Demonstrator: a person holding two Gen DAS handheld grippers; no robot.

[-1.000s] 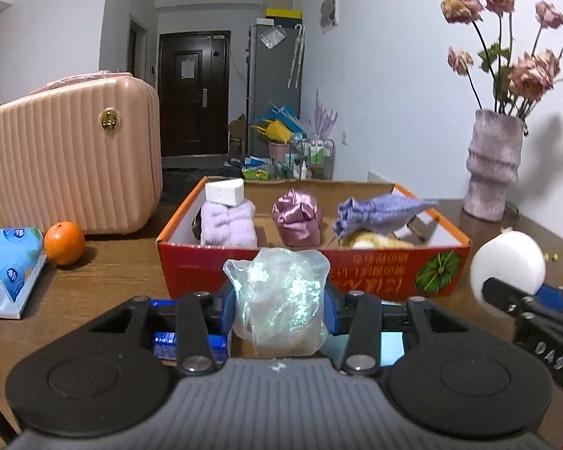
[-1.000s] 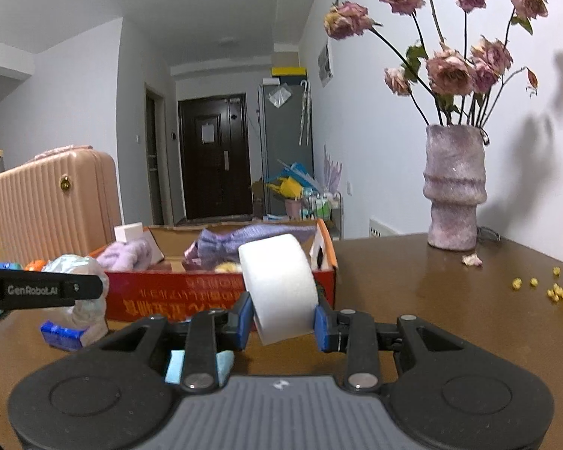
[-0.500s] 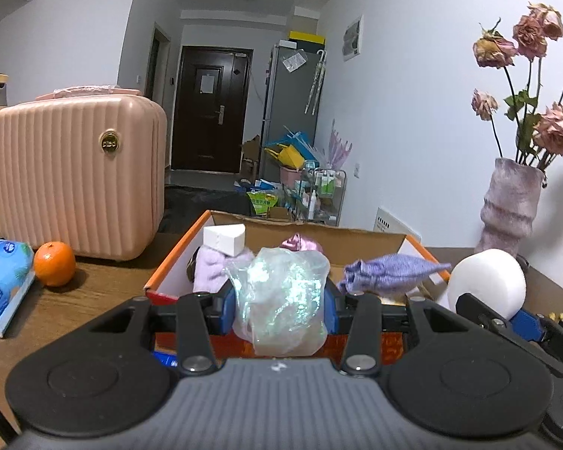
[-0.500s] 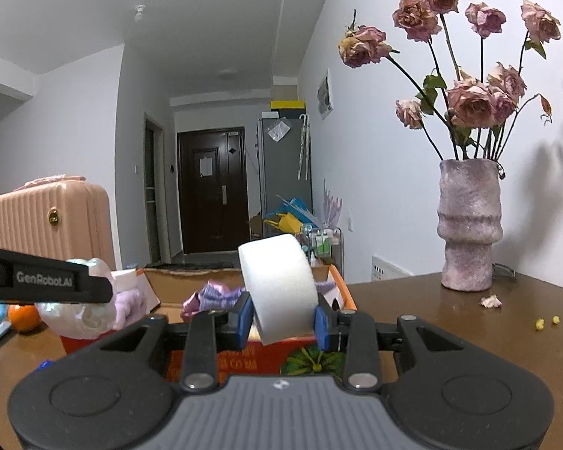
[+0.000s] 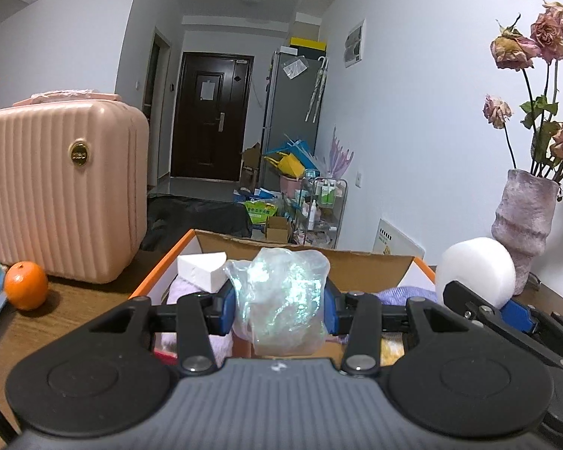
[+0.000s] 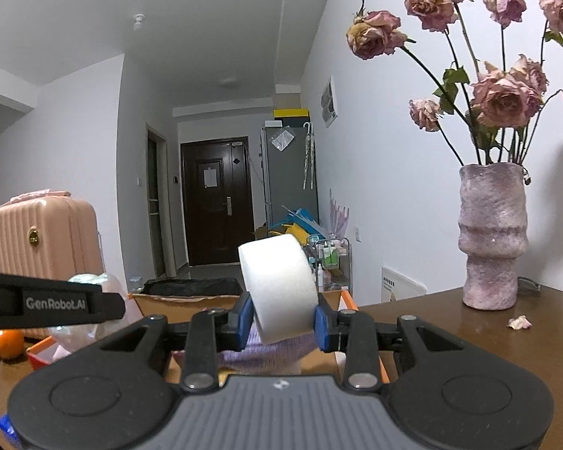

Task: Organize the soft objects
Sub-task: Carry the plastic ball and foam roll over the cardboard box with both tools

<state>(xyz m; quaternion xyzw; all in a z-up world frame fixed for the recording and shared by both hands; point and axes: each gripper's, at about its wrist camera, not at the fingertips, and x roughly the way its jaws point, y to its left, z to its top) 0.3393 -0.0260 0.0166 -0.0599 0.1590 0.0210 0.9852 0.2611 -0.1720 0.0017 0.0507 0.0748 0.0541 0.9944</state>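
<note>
Left wrist view: left tool (image 5: 280,305) clamped on a crumpled iridescent plastic bag (image 5: 279,300), blue pads pressing both sides, bag held above the near edge of the orange-rimmed cardboard box (image 5: 356,258). Only this view shows the box interior — a white foam block (image 5: 202,270) on a lilac fuzzy item (image 5: 191,292) at the left, and a purple knit cloth (image 5: 405,294) at the right. It also shows the orange (image 5: 26,285) on the tabletop (image 5: 75,300) in front of the pink suitcase (image 5: 60,191). Right wrist view: right tool (image 6: 280,317) gripping a white foam roll (image 6: 279,287), roll upright between the pads, above the purple knit cloth and the box's right end. Only this view gives the full vase (image 6: 491,236) with dried roses (image 6: 503,93), plus a fallen petal (image 6: 518,322) on the tabletop — well right of the box. Each view catches the other tool at its edge: the roll sits at the right of the left view, the bag behind a black finger at the left of the right view.
</note>
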